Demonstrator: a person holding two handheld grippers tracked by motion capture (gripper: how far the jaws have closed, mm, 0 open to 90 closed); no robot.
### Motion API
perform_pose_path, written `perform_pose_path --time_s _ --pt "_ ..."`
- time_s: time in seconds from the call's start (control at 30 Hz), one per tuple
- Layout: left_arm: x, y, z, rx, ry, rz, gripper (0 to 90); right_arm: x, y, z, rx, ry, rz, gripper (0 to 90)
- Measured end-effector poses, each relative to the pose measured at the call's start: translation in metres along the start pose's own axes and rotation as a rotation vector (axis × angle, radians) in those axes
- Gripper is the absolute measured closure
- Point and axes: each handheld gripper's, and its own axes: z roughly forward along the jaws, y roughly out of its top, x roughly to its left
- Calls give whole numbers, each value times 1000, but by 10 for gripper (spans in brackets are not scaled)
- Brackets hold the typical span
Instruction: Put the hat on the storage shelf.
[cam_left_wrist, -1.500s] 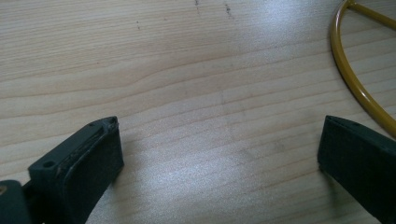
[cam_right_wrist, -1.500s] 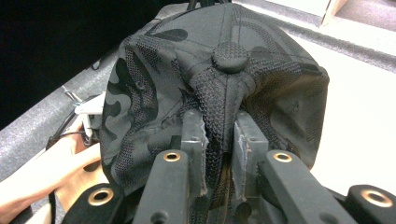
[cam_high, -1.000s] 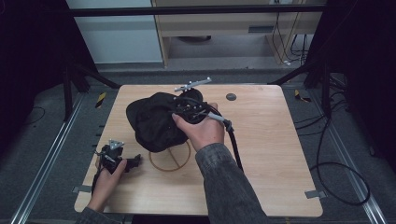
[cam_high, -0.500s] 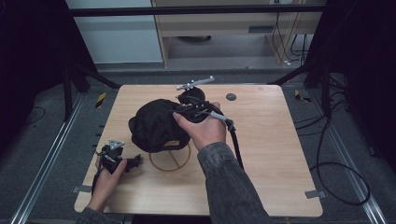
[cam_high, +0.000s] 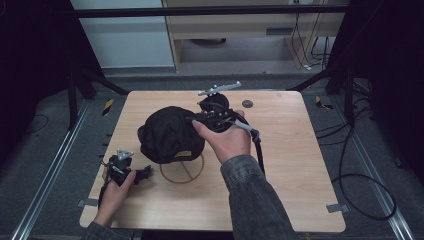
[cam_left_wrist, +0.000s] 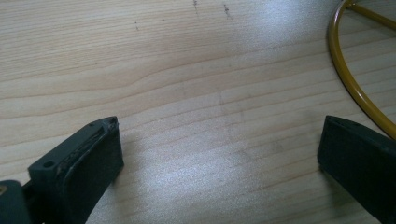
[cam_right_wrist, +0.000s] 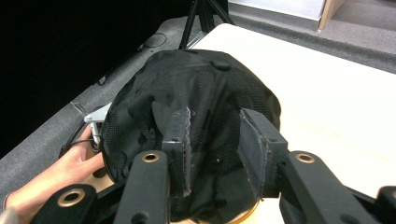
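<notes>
A black mesh cap (cam_high: 169, 134) sits draped over a yellow wire stand whose ring base (cam_high: 182, 173) rests on the wooden table (cam_high: 290, 165). My right gripper (cam_high: 193, 120) reaches the cap's right side from the right. In the right gripper view its jaws (cam_right_wrist: 215, 116) stand apart over the cap (cam_right_wrist: 196, 74); they have just been opening, with mesh between them but not pinched. My left gripper (cam_high: 146, 173) lies on the table at the front left, held by a hand. Its jaws (cam_left_wrist: 219, 126) are wide open over bare wood, beside the ring (cam_left_wrist: 346, 74).
A small dark round disc (cam_high: 247, 104) lies on the table behind the right gripper. The right gripper's cable (cam_high: 260, 150) trails along the forearm. Black frame legs and floor cables (cam_high: 360, 185) surround the table. Tape tabs (cam_high: 335, 208) mark its front corners.
The cap has rounded up over the stand. My right gripper has drawn back a little to the right, and its jaws have spread. The left gripper has stayed put.
</notes>
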Motion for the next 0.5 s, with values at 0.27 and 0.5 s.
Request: perform_pose_path --time_s 0.27,0.5 --pt "0 0 0 0 0 0 0 -10 -3 -13 -16 -28 8 632" --pt "0 0 0 2 1 0 0 -20 -8 -23 -19 -58 17 611"
